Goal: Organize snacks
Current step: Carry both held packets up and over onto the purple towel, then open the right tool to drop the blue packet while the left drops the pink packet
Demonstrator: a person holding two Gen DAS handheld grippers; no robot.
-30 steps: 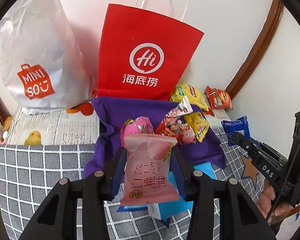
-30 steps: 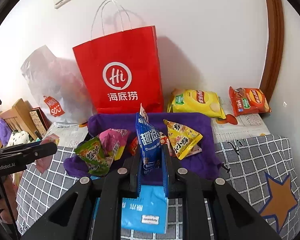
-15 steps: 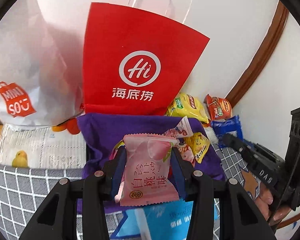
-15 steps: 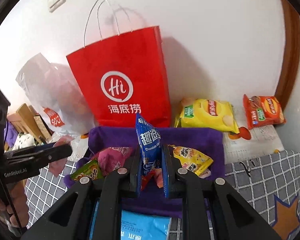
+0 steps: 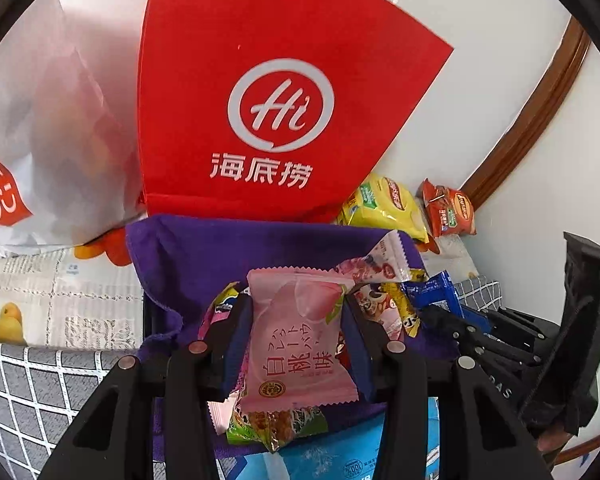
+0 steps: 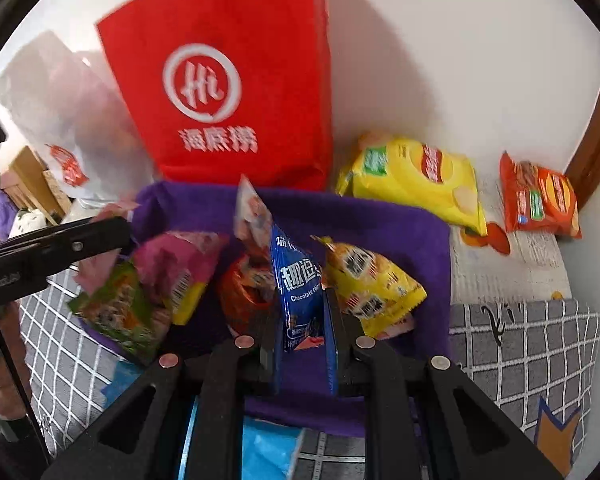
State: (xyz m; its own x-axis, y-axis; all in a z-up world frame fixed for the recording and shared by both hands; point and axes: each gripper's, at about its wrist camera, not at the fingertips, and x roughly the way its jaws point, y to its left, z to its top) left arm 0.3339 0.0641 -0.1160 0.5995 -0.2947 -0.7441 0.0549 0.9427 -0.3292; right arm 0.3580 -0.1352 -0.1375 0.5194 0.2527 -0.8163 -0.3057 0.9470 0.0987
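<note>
My left gripper [image 5: 298,344] is clamped on a pink peach-flavoured packet [image 5: 296,340], its pads pressing the wrapper's two sides in the lower middle of the left wrist view, and my right gripper [image 6: 302,332] is pinched nearly shut on a thin blue chocolate packet [image 6: 298,296] standing edge-up at the centre of the right wrist view. Both packets hang above the purple cloth bin [image 6: 400,224], which fills the middle of each frame and already holds a heap: a green and pink packet [image 6: 140,300] at lower left, a yellow packet [image 6: 372,280] to the right of my blue one, and something orange-red between them that motion blur keeps me from naming. Behind the bin stands the red paper bag [image 5: 280,112], with the white plastic bag [image 5: 48,120] at far left. The step, as I judge it, is dropping both snacks into the bin. To do it well I should bring each packet over a bare patch of purple, the pink one toward the left gap, the blue one toward the front, low enough that it will not bounce off the heap. Then I should open one side at a time, so the two grippers, close together at the frame edges, do not knock. The yellow chip bag [image 6: 416,176] and orange chip bag [image 6: 540,200] by the wall at upper right lie outside the bin and likely come later.
</note>
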